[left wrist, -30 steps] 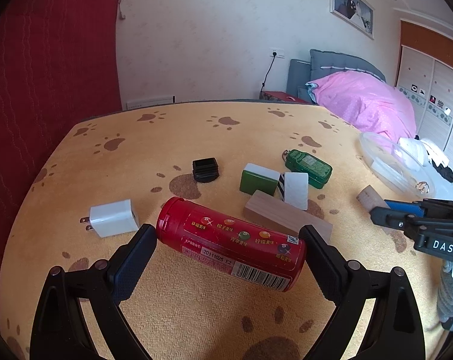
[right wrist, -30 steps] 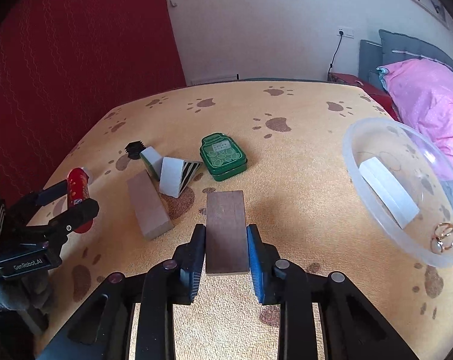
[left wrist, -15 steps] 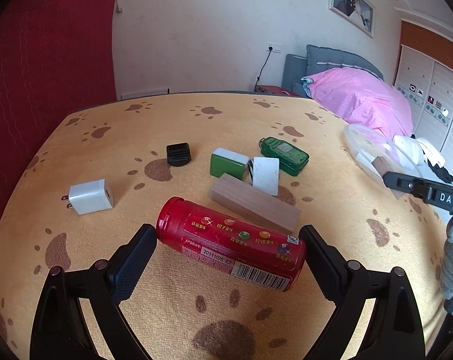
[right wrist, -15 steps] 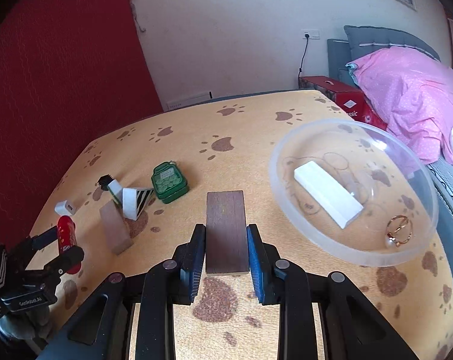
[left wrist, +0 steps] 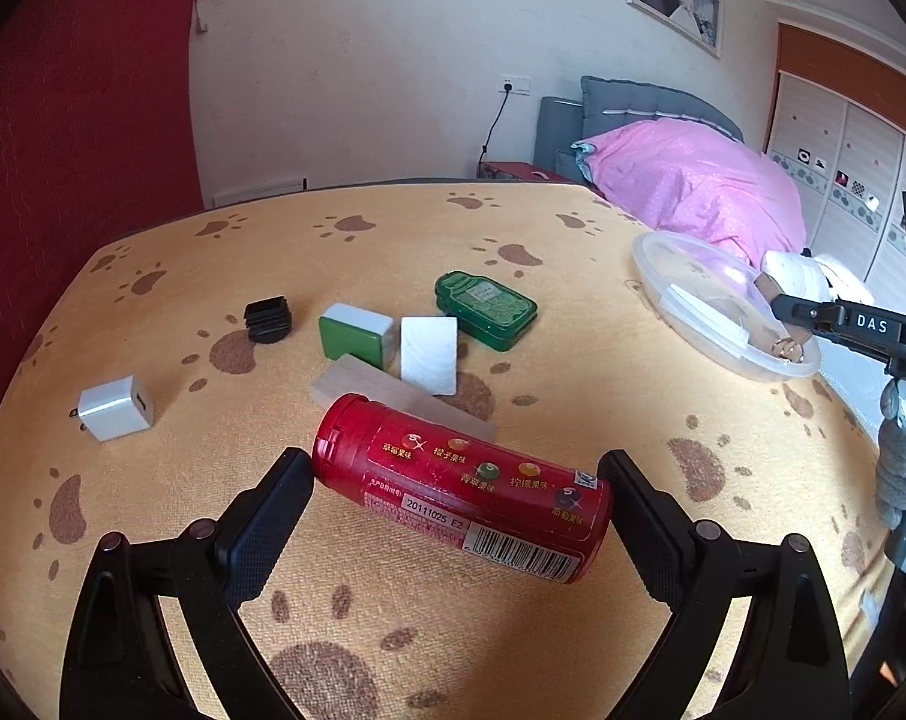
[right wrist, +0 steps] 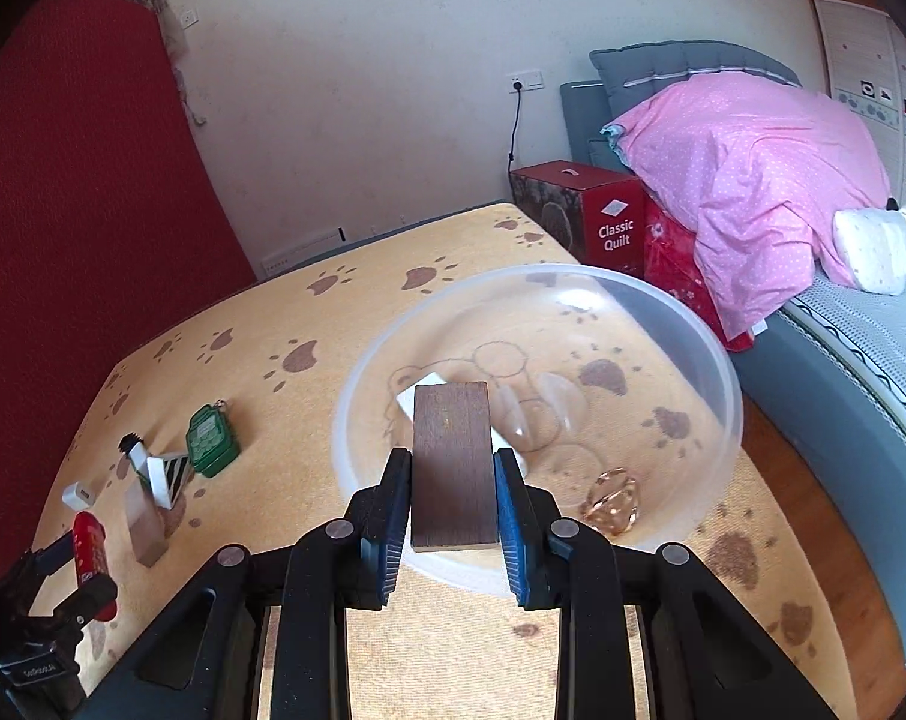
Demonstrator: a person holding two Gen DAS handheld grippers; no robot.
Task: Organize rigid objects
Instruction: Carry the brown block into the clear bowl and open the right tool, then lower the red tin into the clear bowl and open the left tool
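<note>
Far left on the paw-print surface (left wrist: 573, 324) sits a white plug adapter (left wrist: 116, 408), then a black ribbed cap (left wrist: 268, 318), and in the middle a green-and-white block (left wrist: 354, 333), a white tile (left wrist: 429, 354) and a pale wooden block (left wrist: 393, 396) huddle together, the green tin (left wrist: 486, 309) just behind them. Up front, the left tool (left wrist: 456, 492) is clamped on the red tube (left wrist: 459, 486), which lies crosswise between the pads, lifted clear of the surface. Over to the right, the clear plastic bowl (right wrist: 681, 330) holds a white bar (right wrist: 408, 399) and an amber glass piece (right wrist: 612, 498). The right tool (right wrist: 453, 489) grips a dark wooden block (right wrist: 451, 462) flat between its blue pads, and that block hangs over the near side of the bowl.
</note>
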